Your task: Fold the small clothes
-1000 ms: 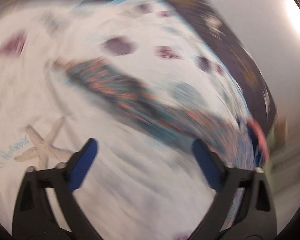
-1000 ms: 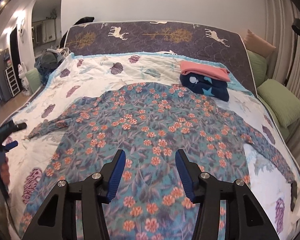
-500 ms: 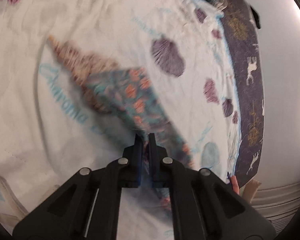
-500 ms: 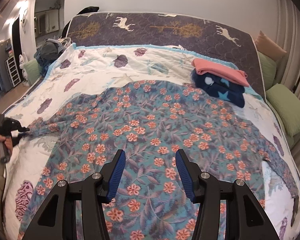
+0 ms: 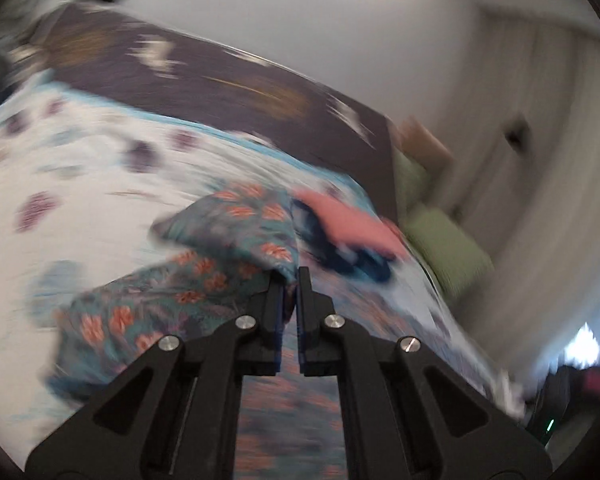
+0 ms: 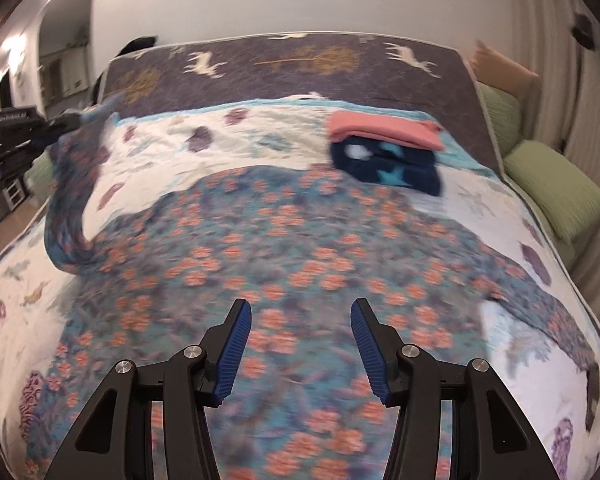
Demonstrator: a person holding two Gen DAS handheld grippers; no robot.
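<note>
Left gripper (image 5: 289,276) pinching sleeve (image 5: 236,224) of floral shirt (image 6: 300,248) — sleeve lifted at left edge of right view. Right gripper (image 6: 301,312) spread, empty, above shirt spread across bed (image 6: 160,136) mid-frame. Folded pile (image 6: 384,152) — upper right.

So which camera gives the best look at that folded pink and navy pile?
The right wrist view: the folded pile sits unobstructed near the headboard, pink on navy, only slightly blurred. The left wrist view shows it too, but smeared by motion beside the floral garment.
</note>
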